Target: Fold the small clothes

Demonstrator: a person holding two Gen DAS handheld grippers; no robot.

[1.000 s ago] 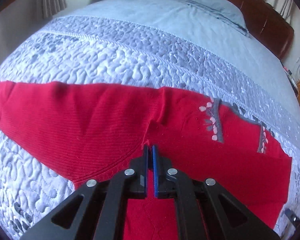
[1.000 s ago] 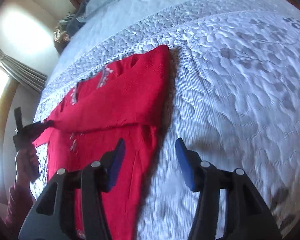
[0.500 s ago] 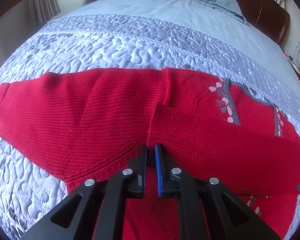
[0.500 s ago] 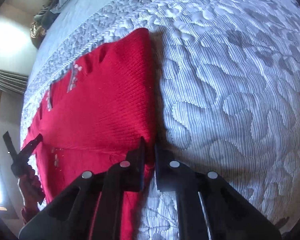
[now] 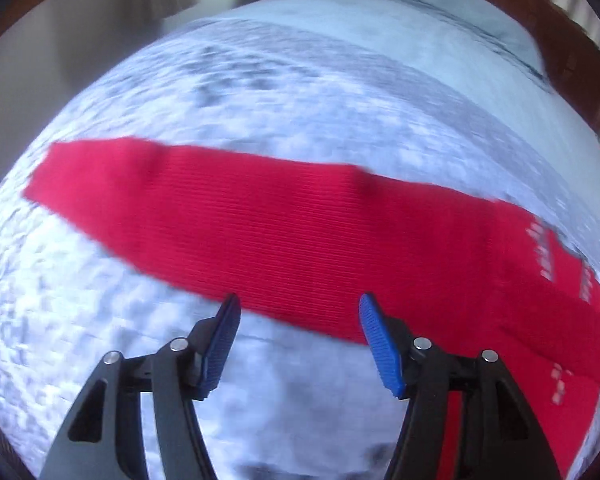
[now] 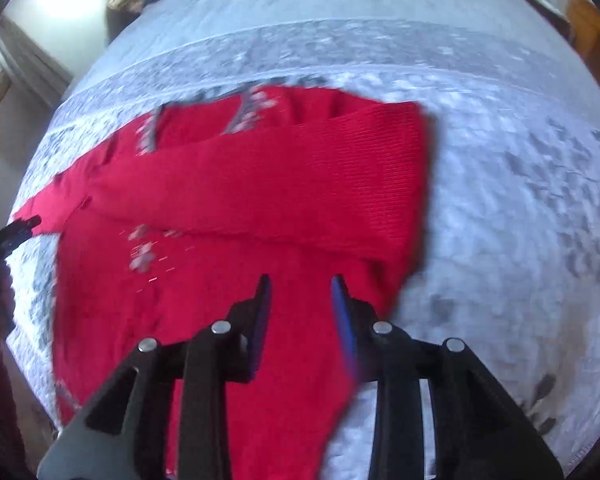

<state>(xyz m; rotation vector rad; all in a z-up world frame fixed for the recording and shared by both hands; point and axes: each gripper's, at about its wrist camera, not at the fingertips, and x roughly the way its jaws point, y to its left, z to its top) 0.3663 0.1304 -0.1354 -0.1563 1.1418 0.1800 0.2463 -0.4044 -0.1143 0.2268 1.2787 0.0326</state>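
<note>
A red knit sweater (image 6: pixel 236 184) with grey and pink trim lies flat on the quilted bed (image 6: pixel 520 200), one sleeve folded across its chest. Its other sleeve (image 5: pixel 260 220) stretches out to the left in the left wrist view. My left gripper (image 5: pixel 299 300) hovers at that sleeve's near edge, its jaws opening wide and pressing on nothing. My right gripper (image 6: pixel 301 280) hangs over the sweater's body below the folded sleeve; its jaws are opening, and no cloth is pinched between them. Both views are motion-blurred.
The grey-white quilt (image 5: pixel 80 340) spreads all round the sweater. A pillow (image 5: pixel 460 4) and a brown headboard (image 5: pixel 572 52) lie at the far end. A hand and the other gripper's black frame (image 6: pixel 4 240) show at the left edge of the right wrist view.
My left gripper has let go of the folded sleeve, opened, and swung left over the outstretched sleeve. The right gripper shut at the sweater's right edge, then reopened partly and moved over the body.
</note>
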